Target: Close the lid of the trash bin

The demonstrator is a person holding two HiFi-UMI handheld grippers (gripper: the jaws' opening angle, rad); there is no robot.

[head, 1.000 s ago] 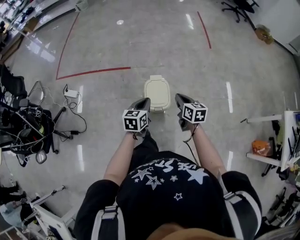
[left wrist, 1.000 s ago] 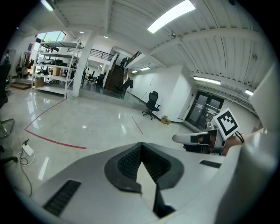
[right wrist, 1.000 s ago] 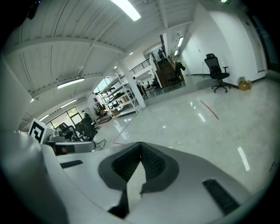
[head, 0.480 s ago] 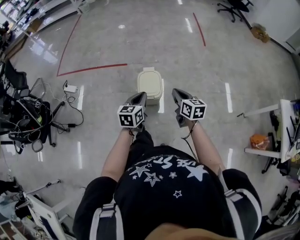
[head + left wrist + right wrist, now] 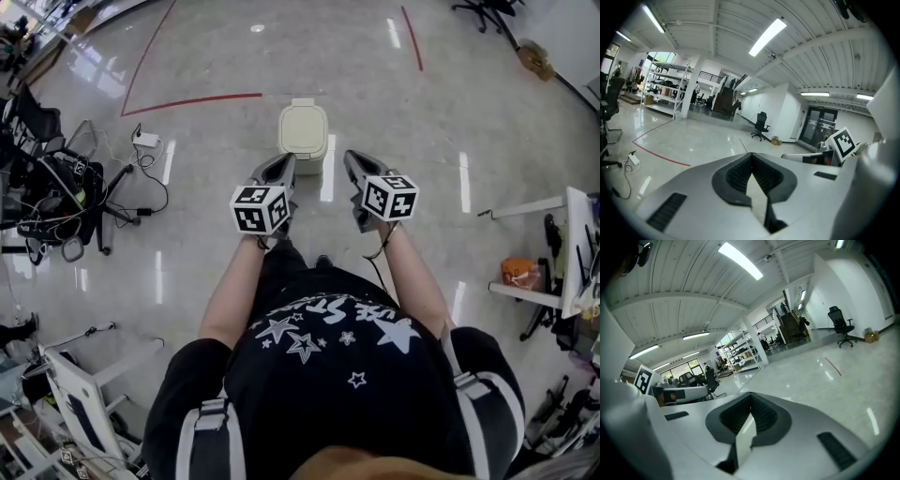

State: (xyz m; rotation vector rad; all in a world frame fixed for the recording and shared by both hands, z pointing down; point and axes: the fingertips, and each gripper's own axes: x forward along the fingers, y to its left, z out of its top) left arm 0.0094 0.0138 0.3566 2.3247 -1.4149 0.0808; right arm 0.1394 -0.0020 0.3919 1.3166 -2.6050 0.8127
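The cream trash bin (image 5: 303,131) stands on the glossy floor ahead of me, and its lid lies flat on top. My left gripper (image 5: 284,162) is held just short of the bin's near left corner, apart from it. My right gripper (image 5: 351,158) hovers to the bin's right. Both pairs of jaws meet at their tips with nothing between them. In the left gripper view the left gripper (image 5: 751,155) points level across the hall, as does the right gripper (image 5: 750,394) in its own view. Neither of these views shows the bin.
A stand with tangled cables (image 5: 56,206) and a power strip (image 5: 145,141) lie to the left. A red tape line (image 5: 187,101) runs beyond the bin. White shelving (image 5: 562,272) stands at the right, a white frame (image 5: 84,403) at the lower left.
The bin has slid up and farther off in the head view. Both grippers, which flanked it a second ago, now sit nearer to me and short of it, still shut.
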